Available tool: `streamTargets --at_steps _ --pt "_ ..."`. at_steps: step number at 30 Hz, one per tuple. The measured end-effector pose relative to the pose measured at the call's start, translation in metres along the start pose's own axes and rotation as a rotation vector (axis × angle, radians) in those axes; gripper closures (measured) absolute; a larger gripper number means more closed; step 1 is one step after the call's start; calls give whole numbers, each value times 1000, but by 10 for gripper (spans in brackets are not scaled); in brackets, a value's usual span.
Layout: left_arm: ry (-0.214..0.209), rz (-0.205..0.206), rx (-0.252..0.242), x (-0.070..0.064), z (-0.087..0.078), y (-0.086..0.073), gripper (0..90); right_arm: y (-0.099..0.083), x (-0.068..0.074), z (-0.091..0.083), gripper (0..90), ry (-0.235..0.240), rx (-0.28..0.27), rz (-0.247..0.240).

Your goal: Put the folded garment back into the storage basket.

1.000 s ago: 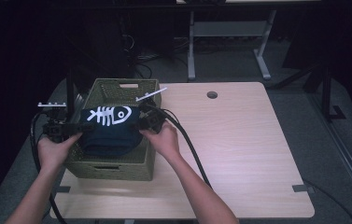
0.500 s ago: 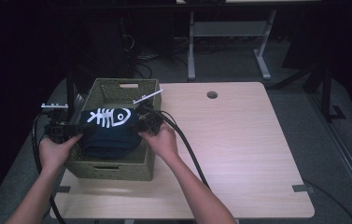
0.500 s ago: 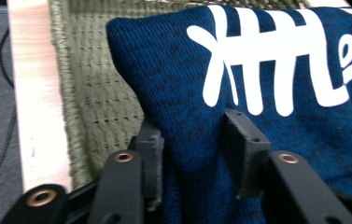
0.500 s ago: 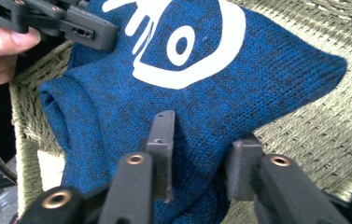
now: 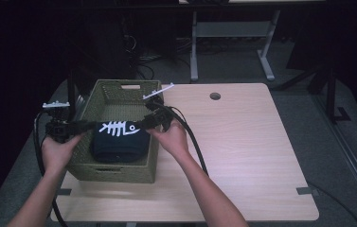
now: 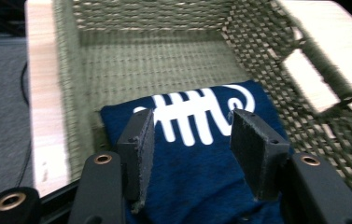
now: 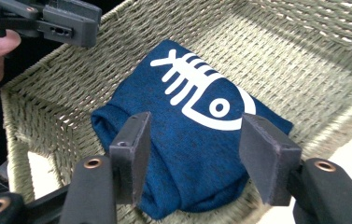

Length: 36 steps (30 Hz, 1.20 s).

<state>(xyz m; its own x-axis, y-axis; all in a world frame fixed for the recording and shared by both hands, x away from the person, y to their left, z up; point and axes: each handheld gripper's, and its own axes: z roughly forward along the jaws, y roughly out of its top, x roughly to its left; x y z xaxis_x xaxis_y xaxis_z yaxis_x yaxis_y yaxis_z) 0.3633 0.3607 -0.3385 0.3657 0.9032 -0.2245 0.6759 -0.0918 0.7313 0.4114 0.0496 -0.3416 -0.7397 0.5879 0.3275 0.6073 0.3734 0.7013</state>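
Folded shirt (image 5: pixel 118 142) in basket (image 5: pixel 119 92), just ahead of and below both grippers: left (image 6: pixel 190 156) and right (image 7: pixel 201 161), each wide, empty, equally near.

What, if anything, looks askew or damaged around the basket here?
Nothing stands out. The folded blue shirt lies neatly in the woven basket, fish-bone print up, and both tongs, left and right, are open above it.

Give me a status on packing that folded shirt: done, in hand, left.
Done: the folded blue shirt lies inside the woven basket, fish-bone print up. In hand: nothing; the left gripper and right gripper are both open above it. Left: probably just pulling the grippers clear of the basket.
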Motion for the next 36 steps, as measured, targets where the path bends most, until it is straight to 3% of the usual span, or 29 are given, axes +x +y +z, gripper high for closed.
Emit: streamTargets --at_steps 4,5,6,12,14,22,30,36 --pt "-23 7 -20 -8 -2 1 488 -3 -5 -12 420 18 -26 -2" --pt "-58 3 -40 -13 -4 2 487 -4 -7 -21 419 21 -45 3" --pt "-65 4 -44 -16 -4 2 487 -4 -9 -26 413 23 -51 7" --pt "-78 32 -56 -30 -5 4 474 -9 -16 -40 399 40 -72 5" --pt "-84 27 -62 -36 -3 4 437 -13 -18 -47 394 48 -78 -12" --pt "-104 31 -85 -59 1 5 385 -27 -35 -71 370 69 -115 11" --pt "-116 75 -86 -87 10 6 353 -43 -50 -95 367 61 -139 21" --pt "-128 84 -80 -102 19 2 317 -56 -60 -116 360 35 -138 34"
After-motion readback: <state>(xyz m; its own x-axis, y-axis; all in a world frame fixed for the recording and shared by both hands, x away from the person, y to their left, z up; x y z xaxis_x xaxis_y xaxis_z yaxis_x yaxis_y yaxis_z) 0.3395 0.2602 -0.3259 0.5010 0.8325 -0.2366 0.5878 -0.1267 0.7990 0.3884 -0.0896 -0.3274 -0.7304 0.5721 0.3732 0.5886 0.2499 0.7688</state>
